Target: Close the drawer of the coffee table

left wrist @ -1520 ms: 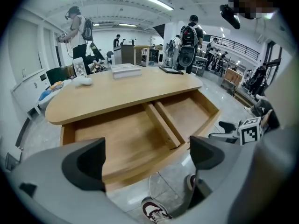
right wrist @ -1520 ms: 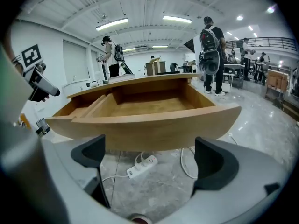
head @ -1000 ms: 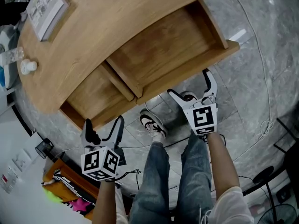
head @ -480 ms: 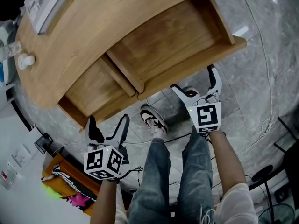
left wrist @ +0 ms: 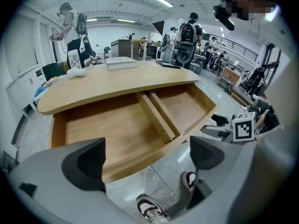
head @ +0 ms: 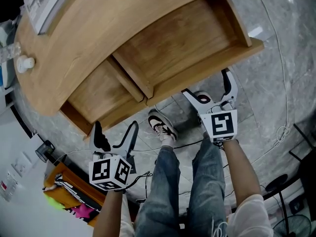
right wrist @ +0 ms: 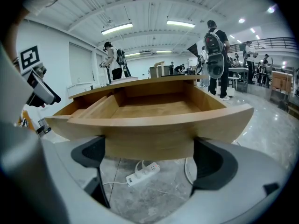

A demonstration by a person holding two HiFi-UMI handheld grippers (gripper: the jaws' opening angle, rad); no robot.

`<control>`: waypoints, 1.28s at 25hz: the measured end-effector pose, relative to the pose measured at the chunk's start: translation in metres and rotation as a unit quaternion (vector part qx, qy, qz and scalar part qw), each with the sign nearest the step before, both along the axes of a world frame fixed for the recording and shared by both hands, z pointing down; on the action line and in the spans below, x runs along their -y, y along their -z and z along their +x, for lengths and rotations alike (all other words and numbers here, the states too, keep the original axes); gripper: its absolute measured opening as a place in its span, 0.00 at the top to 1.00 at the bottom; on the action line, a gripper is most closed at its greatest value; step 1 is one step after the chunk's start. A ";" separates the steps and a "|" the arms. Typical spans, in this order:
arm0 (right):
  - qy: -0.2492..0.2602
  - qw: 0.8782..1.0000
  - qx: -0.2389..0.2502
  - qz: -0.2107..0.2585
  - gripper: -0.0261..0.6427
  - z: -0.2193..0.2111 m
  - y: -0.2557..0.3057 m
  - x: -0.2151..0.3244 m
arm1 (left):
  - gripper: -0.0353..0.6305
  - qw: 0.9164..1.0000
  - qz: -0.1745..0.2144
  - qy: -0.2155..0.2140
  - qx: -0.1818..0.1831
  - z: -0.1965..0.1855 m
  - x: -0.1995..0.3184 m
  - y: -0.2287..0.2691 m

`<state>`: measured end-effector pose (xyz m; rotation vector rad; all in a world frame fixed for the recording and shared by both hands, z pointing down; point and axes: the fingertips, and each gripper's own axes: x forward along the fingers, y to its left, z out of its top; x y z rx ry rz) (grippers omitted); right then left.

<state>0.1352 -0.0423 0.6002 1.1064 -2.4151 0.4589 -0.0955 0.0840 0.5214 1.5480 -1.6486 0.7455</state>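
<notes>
The wooden coffee table [head: 98,28] has its wide two-compartment drawer [head: 163,48] pulled out toward me, both compartments empty. The drawer's curved front panel [head: 197,75] faces my grippers. My left gripper [head: 115,132] is open, just short of the drawer's left front corner. My right gripper [head: 206,85] is open too, close below the right half of the front panel. In the right gripper view the front panel [right wrist: 149,129] fills the space ahead of the open gripper [right wrist: 148,158]. In the left gripper view the drawer [left wrist: 135,125] lies ahead of the open gripper [left wrist: 147,158].
A person's legs and sneakers [head: 161,127] stand between the grippers. A book [head: 44,1] and a small bottle [head: 22,63] sit on the tabletop. A power strip [right wrist: 142,172] and cables lie on the grey floor. Other people stand in the background.
Both grippers have drifted slightly back and to the right; the drawer stays pulled out.
</notes>
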 end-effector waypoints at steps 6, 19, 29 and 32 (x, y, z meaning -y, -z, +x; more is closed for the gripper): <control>-0.001 1.000 -0.005 -0.004 0.08 0.002 0.003 0.000 | 0.11 1.000 -0.004 0.004 -0.005 -0.002 -0.001 -0.003; -0.022 1.000 0.017 0.014 0.08 -0.001 0.026 0.007 | 0.11 1.000 -0.006 0.009 -0.013 -0.005 0.000 -0.007; -0.018 0.999 0.018 0.036 0.08 -0.012 0.046 0.030 | 0.11 1.000 0.001 0.024 -0.019 -0.009 0.005 -0.005; -0.020 0.999 0.020 0.039 0.08 -0.018 0.048 0.037 | 0.11 0.999 0.004 0.031 -0.021 -0.012 0.005 -0.005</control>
